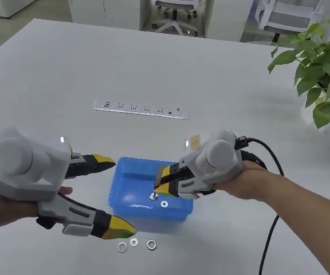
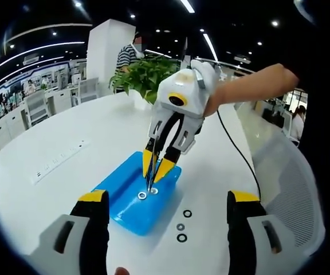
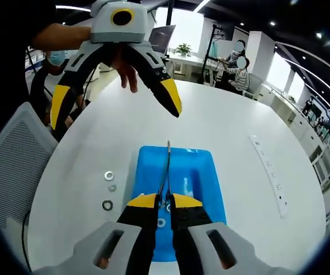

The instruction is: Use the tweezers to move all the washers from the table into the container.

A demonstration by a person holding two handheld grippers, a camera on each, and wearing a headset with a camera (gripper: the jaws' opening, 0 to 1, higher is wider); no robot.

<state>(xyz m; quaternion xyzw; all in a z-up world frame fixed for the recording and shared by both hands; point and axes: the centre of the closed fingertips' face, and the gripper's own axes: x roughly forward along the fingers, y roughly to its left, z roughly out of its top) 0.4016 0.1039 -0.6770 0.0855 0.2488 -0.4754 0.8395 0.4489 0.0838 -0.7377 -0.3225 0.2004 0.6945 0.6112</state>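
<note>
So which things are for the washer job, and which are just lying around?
For the job: tweezers, right gripper holding them, three loose washers, blue container.
Just lying about: power strip, plant, office chairs.

Left claw (image 1: 119, 197) wide, right claw (image 1: 160, 186) clamped

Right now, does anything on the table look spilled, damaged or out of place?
Nothing stands out. The blue container sits flat; two washers lie inside it, three washers lie on the table beside it.
</note>
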